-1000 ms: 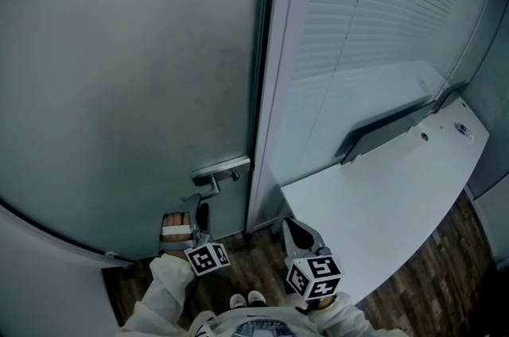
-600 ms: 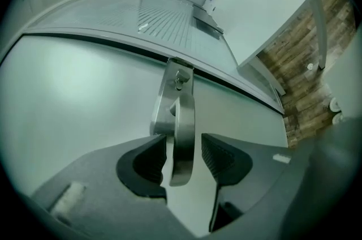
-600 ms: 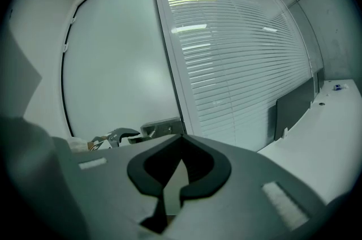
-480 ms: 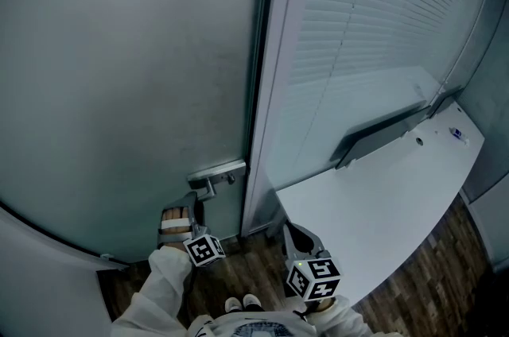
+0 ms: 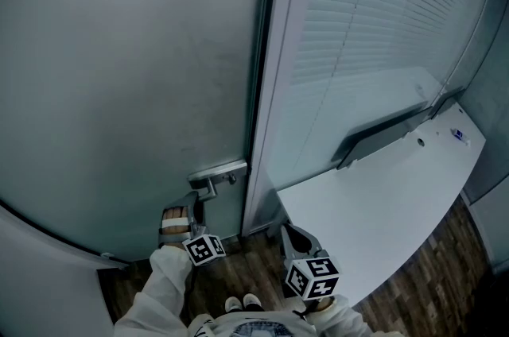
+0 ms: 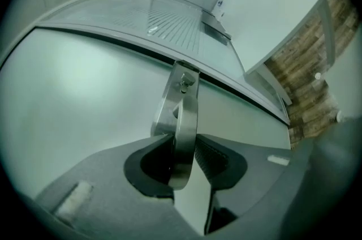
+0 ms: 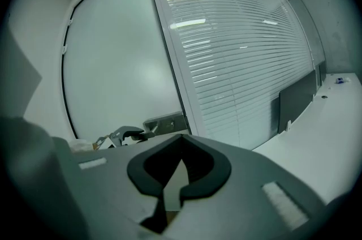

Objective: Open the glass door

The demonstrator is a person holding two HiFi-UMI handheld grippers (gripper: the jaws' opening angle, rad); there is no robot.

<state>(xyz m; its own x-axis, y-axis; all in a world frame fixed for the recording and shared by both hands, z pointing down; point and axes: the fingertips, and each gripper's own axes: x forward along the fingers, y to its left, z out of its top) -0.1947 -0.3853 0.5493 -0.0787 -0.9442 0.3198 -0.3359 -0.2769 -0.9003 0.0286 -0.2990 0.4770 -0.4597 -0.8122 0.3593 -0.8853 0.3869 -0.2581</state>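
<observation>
The frosted glass door [image 5: 127,73] fills the left, and a white bench [image 5: 382,200] lies to the right. The left tool [image 5: 193,210], its jaws just closing, clamps the metal handle [image 5: 216,171] at the door's right edge. The right tool [image 5: 293,232] is pinched together and empty.

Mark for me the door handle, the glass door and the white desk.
door handle [image 6: 186,120]: left gripper view, middle of the metal lever.
glass door [image 5: 119,73]: head view, on the frosted pane.
white desk [image 5: 382,200]: head view, on its bare top.
</observation>
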